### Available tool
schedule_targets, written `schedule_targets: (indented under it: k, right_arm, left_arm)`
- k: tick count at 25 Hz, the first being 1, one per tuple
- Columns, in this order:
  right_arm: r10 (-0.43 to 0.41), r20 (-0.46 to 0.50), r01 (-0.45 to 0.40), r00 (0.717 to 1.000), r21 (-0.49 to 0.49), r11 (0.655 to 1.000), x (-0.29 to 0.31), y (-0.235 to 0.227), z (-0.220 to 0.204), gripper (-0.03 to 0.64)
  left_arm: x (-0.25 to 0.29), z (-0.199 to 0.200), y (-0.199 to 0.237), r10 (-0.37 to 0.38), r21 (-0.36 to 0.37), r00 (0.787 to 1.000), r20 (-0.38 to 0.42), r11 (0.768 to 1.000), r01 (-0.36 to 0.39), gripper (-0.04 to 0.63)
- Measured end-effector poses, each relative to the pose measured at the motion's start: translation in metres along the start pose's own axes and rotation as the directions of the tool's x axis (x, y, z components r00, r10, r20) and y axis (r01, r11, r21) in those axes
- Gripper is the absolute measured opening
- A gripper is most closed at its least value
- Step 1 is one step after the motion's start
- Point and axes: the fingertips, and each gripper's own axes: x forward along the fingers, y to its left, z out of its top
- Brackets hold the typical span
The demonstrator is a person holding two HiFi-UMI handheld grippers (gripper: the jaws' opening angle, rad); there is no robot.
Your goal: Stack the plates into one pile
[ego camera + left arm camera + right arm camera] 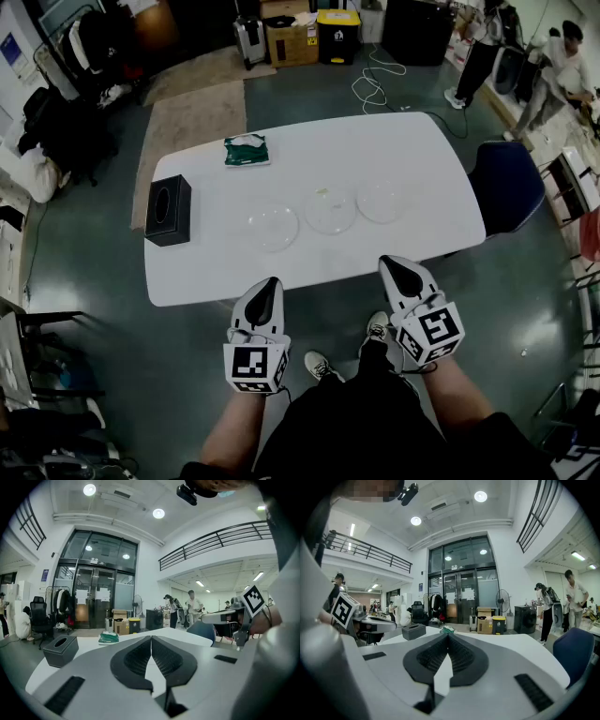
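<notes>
The person is standing at the near edge of the white table [216, 272], holding both tools just short of it and above the floor. The left gripper [273, 282] is keeping its jaws clenched together with nothing between them, and the right gripper [386, 263] is doing the same, pressed shut and empty.

Three clear plates are lying flat in a row across the middle of the table, none stacked. The left plate [273, 228] is sitting nearest the person, the middle plate [330, 211] just beside it, and the right plate [381, 201] a little farther back. All three are apart from each other and well ahead of the jaws.

A black tissue box [168, 210] is resting at the table's left end, and a green packet [247, 150] is lying near the far edge. A blue chair [506, 183] is standing at the right end.
</notes>
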Motion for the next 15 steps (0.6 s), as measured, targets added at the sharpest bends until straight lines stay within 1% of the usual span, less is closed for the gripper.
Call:
schedule_targets:
  k: [4,11,15]
  right_arm:
    - [0.012,0.015,-0.012,1.0,0.002,1.0,-0.002,0.002,0.003,0.017]
    - [0.025,0.032,-0.025,0.999,-0.01,1.0,-0.001,0.007,0.007,0.017]
    - [0.043,0.044,-0.044,0.998,0.003,0.999,0.002,0.01,0.012,0.018]
  left_arm:
    - [-0.001,0.003,0.0,0.001,-0.007,1.0,0.006,1.0,-0.001,0.021]
    - [-0.004,0.009,0.004,0.016,0.004,0.999,0.029,1.0,-0.016,0.023]
    - [-0.007,0.015,0.006,0.021,0.007,0.999,0.033,1.0,-0.021,0.023]
